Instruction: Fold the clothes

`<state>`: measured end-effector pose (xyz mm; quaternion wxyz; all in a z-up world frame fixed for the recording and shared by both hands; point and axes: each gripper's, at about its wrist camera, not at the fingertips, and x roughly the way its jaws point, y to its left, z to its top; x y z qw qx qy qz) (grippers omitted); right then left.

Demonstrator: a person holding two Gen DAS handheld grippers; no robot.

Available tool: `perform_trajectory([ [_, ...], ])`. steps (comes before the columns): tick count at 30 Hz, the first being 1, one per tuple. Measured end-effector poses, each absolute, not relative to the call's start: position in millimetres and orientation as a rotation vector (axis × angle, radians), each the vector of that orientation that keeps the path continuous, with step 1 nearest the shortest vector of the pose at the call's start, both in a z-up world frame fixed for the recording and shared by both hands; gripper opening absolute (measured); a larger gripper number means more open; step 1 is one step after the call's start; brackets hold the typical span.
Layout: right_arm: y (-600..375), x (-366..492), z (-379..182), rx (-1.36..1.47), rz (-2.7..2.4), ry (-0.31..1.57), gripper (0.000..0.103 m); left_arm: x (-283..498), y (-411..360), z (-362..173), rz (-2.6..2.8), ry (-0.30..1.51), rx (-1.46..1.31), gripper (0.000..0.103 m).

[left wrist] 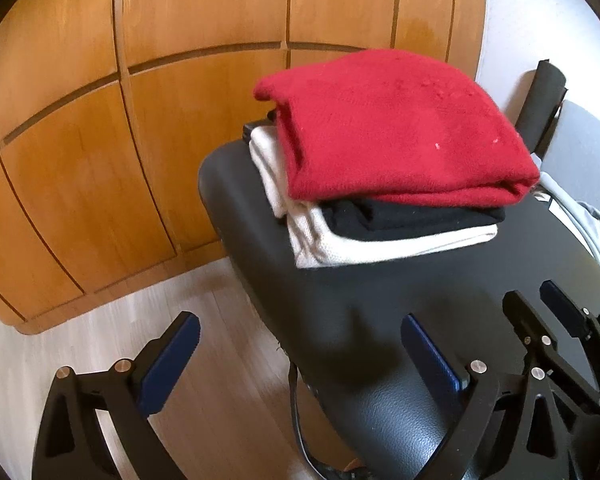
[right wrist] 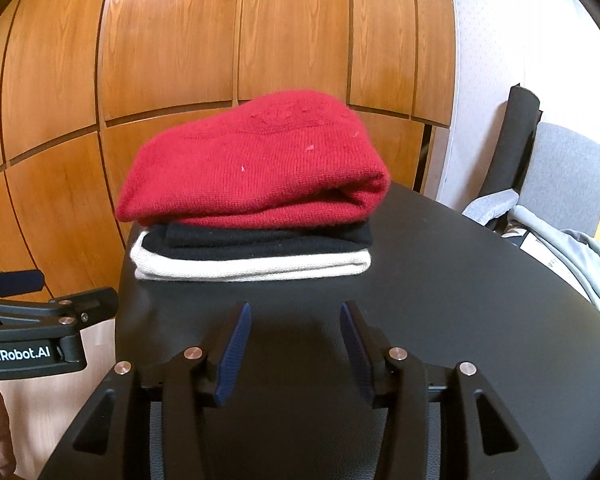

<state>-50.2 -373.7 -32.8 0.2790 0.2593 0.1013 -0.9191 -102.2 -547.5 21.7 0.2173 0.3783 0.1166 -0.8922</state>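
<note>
Black padded table [right wrist: 440, 280], stack of 3 folded garments [right wrist: 252, 216], grey cloth [right wrist: 588, 256] at edge

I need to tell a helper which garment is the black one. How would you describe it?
On the black padded table sits a stack of three folded garments. The black garment is the middle layer, under the red sweater and above the white one.

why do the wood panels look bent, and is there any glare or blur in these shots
Both views: fisheye distortion bows the straight wood panels and darkens the corners. Right wrist view: glare whitens the panel tops; red sweater fairly sharp. Left wrist view: the floor looks smeared, and the left gripper casts a soft shadow on the black table.
</note>
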Motion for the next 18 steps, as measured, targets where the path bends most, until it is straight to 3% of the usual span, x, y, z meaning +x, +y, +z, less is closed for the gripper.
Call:
perform_trajectory([
  [12, -370.3, -51.1, -31.6, 0.686, -2.467, 0.251, 0.049, -102.2, -538.9, 23.2, -2.492, 0.215, 1.039, 0.102],
  [18, -370.1, -52.1, -31.1, 0.687, -2.466, 0.249, 0.053, -101.5, -538.0, 25.8, -2.522, 0.244, 1.027, 0.102],
])
